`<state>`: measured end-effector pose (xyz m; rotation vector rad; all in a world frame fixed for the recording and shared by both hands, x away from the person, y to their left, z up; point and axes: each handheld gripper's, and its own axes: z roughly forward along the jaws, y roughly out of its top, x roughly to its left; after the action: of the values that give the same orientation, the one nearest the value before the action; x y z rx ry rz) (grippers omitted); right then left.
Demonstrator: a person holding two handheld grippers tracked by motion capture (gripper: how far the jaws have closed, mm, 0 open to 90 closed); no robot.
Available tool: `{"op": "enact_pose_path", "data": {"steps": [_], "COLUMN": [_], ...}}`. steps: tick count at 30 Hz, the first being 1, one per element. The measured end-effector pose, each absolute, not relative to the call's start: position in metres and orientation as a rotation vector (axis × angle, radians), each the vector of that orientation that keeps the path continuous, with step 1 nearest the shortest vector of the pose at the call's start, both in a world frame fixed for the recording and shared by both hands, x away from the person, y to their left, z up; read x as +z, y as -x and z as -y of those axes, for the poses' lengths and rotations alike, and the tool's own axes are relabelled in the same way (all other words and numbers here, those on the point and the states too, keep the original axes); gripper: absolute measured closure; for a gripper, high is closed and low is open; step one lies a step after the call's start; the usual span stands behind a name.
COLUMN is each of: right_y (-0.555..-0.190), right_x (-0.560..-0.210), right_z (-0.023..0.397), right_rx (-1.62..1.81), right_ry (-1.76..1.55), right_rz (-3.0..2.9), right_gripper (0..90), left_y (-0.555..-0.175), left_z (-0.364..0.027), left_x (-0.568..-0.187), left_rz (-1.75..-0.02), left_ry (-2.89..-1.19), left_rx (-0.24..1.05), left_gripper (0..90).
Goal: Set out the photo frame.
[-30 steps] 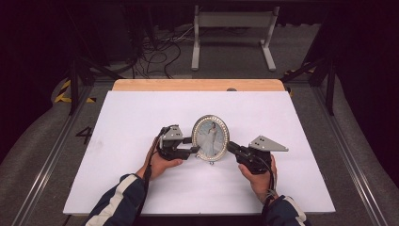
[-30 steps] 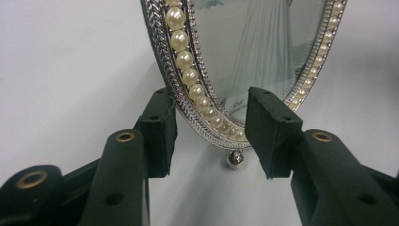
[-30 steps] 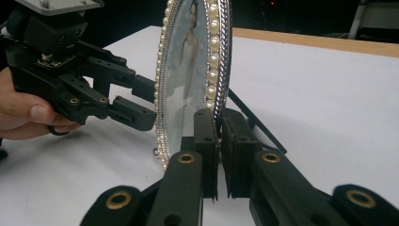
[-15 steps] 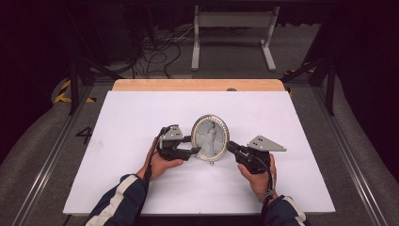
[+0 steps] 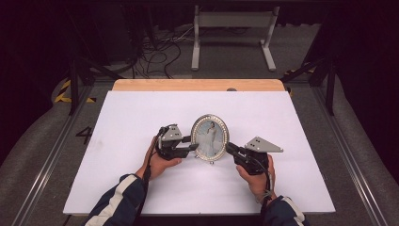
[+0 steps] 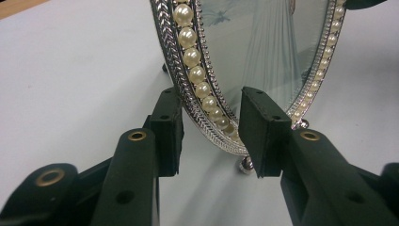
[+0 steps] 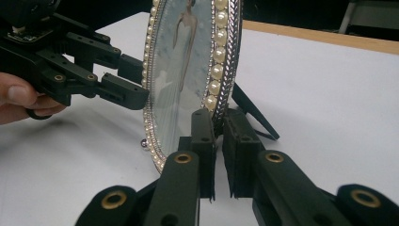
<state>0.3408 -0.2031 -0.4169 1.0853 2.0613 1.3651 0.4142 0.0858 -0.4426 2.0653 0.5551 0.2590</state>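
An oval silver picture frame rimmed with pearl beads [image 5: 210, 137] stands upright on its small ball feet at the centre of the high view, on the white table sheet [image 5: 291, 122], its long axis running top to bottom and its glass face turned toward the bottom of the frame. The right gripper [image 5: 230, 148] meets it from the lower right, the left gripper [image 5: 195, 147] from the left, so the frame sits squarely between the two, with neither hand nearer.

In the right gripper view [image 7: 218, 123], the black jaws are pressed tight on the frame's beaded rim [image 7: 217, 70] at centre frame, pinching its edge front and back; the black easel strut [image 7: 254, 115] props the frame from behind, right of centre. In the left gripper view [image 6: 211, 123], the jaws have just been closing and straddle the opposite rim [image 6: 197, 75], one pad behind, one before the glass, with slivers of gap showing; the pads do not yet appear to press.

Any lift likely hinges on this left grip closing on the rim.
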Motion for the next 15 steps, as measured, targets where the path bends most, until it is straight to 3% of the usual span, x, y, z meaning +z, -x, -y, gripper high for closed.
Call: {"op": "enact_pose_path", "data": {"steps": [15], "right_y": [-0.352], "right_x": [-0.420], "right_z": [0.203], "right_rx": [1.379], "right_ry": [-1.115], "right_rz": [-2.023], "right_gripper": [83.3], "left_y": [-0.414], "left_z": [-0.086], "left_x": [-0.445], "left_rz": [-0.551], "left_ry": [-2.090], "left_rx": [0.242], "left_gripper": [64.3]}}
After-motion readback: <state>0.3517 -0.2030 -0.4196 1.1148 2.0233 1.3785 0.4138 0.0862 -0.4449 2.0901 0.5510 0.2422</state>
